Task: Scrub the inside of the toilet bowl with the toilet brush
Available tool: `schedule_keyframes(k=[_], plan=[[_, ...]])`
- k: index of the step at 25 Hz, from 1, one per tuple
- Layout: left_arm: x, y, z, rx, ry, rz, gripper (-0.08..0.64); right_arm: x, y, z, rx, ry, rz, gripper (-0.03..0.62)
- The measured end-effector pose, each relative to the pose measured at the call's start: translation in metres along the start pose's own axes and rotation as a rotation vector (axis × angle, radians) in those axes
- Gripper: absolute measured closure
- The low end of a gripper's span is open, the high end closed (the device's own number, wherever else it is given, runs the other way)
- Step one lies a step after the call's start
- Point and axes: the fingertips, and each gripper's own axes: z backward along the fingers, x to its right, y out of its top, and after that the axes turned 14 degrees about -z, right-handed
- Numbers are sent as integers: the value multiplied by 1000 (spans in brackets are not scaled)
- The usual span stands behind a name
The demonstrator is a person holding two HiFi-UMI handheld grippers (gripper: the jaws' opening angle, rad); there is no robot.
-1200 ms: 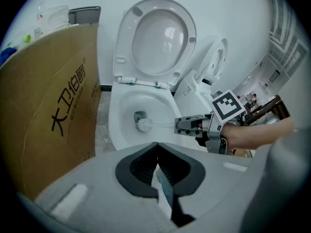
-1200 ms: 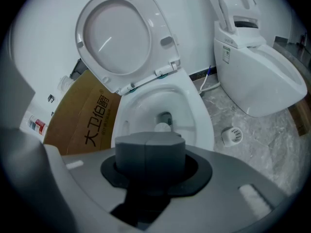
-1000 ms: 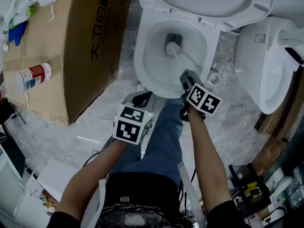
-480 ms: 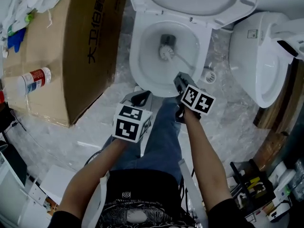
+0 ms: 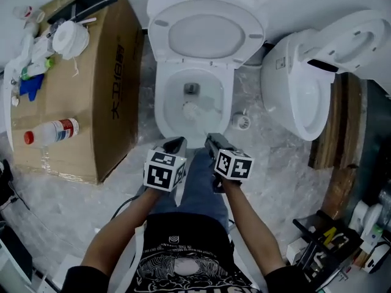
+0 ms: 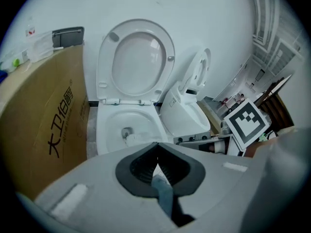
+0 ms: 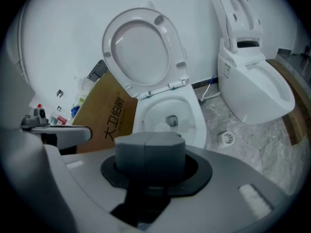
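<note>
The white toilet (image 5: 165, 112) stands with seat and lid raised; its bowl (image 6: 109, 130) shows in both gripper views. The toilet brush's white head (image 5: 190, 110) rests low inside the bowl, near the drain hole. My right gripper (image 5: 210, 138) hovers at the bowl's front rim, shut on the brush handle, which its own pads hide in the right gripper view (image 7: 149, 147); the brush head (image 7: 162, 126) shows just beyond them. My left gripper (image 5: 176, 143) sits beside it over the rim, shut and holding nothing (image 6: 156, 154).
A big cardboard box (image 5: 98, 102) stands left of the toilet, with a bottle (image 5: 54, 131) and a paper roll (image 5: 70, 39) on top. A second toilet (image 5: 299, 90) stands to the right. A small round white holder (image 5: 242, 122) sits on the floor between them.
The head view has pulled back and shows more of the room. The brush head has slid from the drain toward the bowl's front. Both grippers have drawn closer together.
</note>
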Motion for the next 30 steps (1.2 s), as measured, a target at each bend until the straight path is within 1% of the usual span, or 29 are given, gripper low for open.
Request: schedule_keyframes(k=[5, 11, 14, 17, 20, 23, 26, 30], plan=[[19, 25, 28, 63, -44, -52, 566, -34, 9, 49, 92, 50, -8, 442], [50, 66, 57, 166, -92, -91, 568, -65, 30, 112, 188, 76, 41, 442], [55, 90, 75, 223, -92, -110, 568, -86, 43, 136, 258, 110, 46, 442], [57, 113, 90, 280, -86, -151, 568, -102, 55, 155, 324, 136, 52, 442], [56, 129, 100, 323, -62, -195, 568, -109, 63, 165, 364, 139, 76, 442], [52, 134, 105, 338, -43, -217, 568, -114, 64, 169, 386, 131, 81, 442], [53, 132, 108, 333, -45, -223, 569, -121, 63, 171, 398, 147, 90, 442], [56, 124, 109, 319, -45, -223, 569, -123, 61, 173, 396, 143, 111, 442]])
